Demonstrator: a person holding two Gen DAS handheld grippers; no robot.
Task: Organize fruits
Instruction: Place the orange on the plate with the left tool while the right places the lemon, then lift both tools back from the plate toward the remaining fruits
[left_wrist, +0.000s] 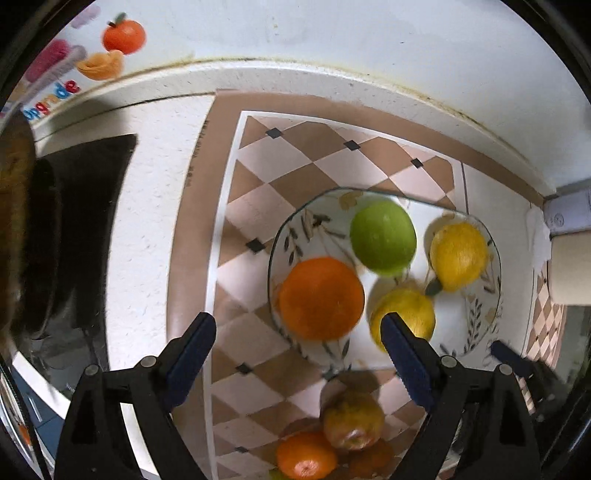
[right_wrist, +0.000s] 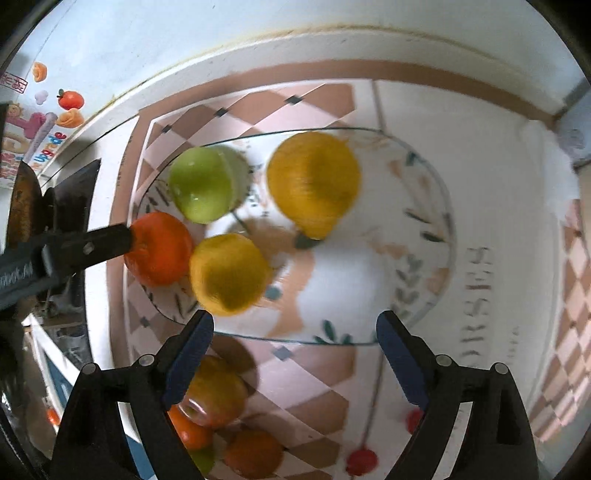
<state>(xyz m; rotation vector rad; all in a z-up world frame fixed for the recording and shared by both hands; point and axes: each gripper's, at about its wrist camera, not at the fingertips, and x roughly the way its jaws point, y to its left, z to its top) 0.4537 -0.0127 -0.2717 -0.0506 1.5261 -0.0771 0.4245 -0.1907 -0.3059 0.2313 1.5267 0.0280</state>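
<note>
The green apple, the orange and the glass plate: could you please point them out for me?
green apple (left_wrist: 382, 236): left wrist view, middle of its skin.
orange (left_wrist: 320, 298): left wrist view, centre of its top.
glass plate (right_wrist: 441, 221): right wrist view, right-hand rim.

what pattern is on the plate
Clear glass plate with leaf sprigs round the rim; right wrist view shows it best.

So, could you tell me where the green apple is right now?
The green apple sits on the glass plate, at its far side in both wrist views, between the orange and a lemon.
</note>
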